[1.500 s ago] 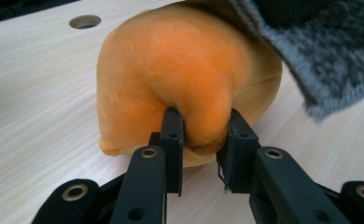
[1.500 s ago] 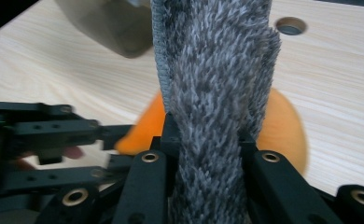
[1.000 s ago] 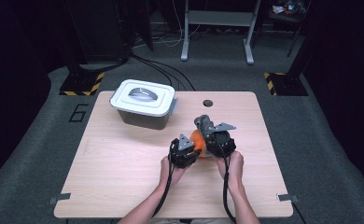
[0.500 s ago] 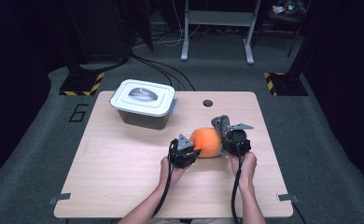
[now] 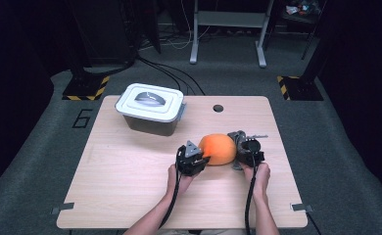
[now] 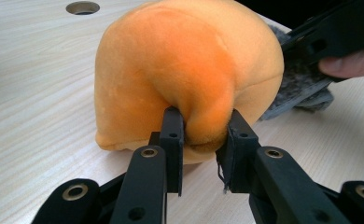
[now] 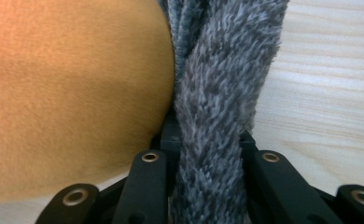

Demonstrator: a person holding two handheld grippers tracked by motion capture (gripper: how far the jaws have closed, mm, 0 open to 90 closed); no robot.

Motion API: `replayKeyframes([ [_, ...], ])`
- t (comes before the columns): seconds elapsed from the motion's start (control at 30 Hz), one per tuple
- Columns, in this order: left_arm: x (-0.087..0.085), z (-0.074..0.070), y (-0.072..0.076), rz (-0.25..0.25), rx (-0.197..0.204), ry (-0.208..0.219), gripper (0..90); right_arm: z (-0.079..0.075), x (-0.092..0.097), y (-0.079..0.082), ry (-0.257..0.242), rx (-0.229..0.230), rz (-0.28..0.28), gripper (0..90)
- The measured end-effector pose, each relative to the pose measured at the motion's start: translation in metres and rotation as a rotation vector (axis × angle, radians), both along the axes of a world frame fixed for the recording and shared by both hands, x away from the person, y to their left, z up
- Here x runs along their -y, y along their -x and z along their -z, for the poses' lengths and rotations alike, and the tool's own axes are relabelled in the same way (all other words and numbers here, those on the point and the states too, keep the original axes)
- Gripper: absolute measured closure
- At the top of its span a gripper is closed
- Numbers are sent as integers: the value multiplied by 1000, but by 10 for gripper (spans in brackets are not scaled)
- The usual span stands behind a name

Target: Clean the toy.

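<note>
On my pale wooden counter (image 5: pixel 130 166) a dark plastic bin with a white lid (image 5: pixel 152 108) stands toward the far left, well apart from my hands, with a small round hole (image 5: pixel 218 107) in the board behind the work and nothing between me and it. The round orange plush toy (image 5: pixel 219 149) lies on the counter between my grippers: my left gripper (image 6: pixel 202 140) is clenched on a fold of its orange fur, and my right gripper (image 7: pixel 208 140) is pinching the grey fuzzy fabric piece (image 7: pixel 217 93) that lies against the toy's right side.
</note>
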State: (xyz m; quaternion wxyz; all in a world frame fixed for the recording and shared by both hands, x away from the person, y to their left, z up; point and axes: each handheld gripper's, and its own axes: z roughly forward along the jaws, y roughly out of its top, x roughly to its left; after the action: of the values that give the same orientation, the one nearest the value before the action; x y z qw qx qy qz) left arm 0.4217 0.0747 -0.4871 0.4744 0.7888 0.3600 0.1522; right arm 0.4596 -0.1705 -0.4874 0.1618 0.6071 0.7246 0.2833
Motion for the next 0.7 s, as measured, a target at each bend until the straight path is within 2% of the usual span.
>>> replayKeyframes([
  [0.07,0,0,0,3,4,-3,730,-8,4,4,-22,14,8,739],
  [0.1,1,0,0,4,3,0,730,-20,7,10,-35,55,1,739],
  [0.17,1,0,0,5,7,-4,729,-25,7,13,-47,65,0,738],
  [0.23,1,0,0,5,4,1,728,-47,4,24,-85,120,-37,736],
  [0.27,2,0,1,3,7,-1,728,-47,4,24,-85,120,-37,736],
  [0.33,2,-1,1,6,7,-3,728,-66,-6,32,-104,168,-92,734],
  [0.4,3,-1,1,7,8,-5,728,-71,-11,34,-103,181,-112,733],
  [0.43,2,-1,1,8,11,-9,727,-80,-23,37,-108,188,-157,729],
  [0.5,2,-1,1,8,12,-10,727,-82,-28,38,-110,191,-168,729],
  [0.53,2,-1,1,9,12,-10,726,-84,-41,38,-95,199,-207,728],
  [0.6,2,-1,1,11,12,-11,726,-84,-45,38,-94,200,-216,728],
  [0.7,3,-1,1,11,11,-3,724,-79,-63,35,-84,183,-256,724],
])
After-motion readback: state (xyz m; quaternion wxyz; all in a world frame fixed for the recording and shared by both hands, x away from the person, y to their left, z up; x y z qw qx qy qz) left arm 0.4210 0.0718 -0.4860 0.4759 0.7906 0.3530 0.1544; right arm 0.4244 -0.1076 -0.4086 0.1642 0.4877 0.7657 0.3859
